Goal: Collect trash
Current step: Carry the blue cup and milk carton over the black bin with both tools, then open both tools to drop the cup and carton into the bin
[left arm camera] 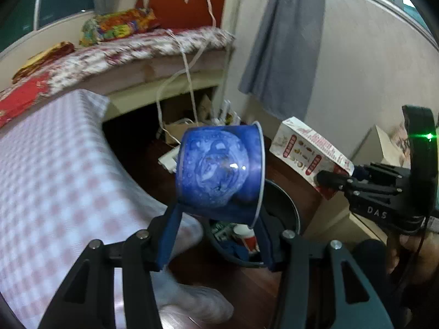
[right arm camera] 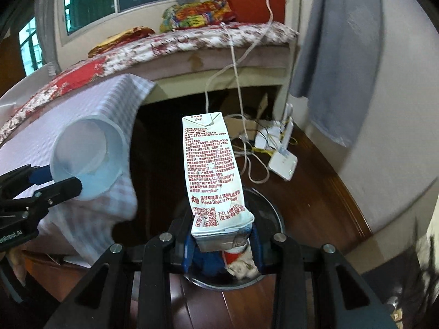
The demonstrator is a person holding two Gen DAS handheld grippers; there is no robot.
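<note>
Both wrist cameras look steeply down along their own fingers, close over the bin (left arm camera: 285, 205) (right arm camera: 271, 205) at 6 o'clock; both share the bed (left arm camera: 131, 52) (right arm camera: 178, 44) at 11 o'clock.

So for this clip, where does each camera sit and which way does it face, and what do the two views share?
Left wrist: on the left gripper, looking down along its blue fingers at the blue paper cup they hold; the right gripper shows.
Right wrist: on the right gripper, looking down at its crumpled white-and-red carton; the left gripper shows.
Shared: round black trash bin on the dark wood floor, cup, carton, checkered bedsheet.
</note>
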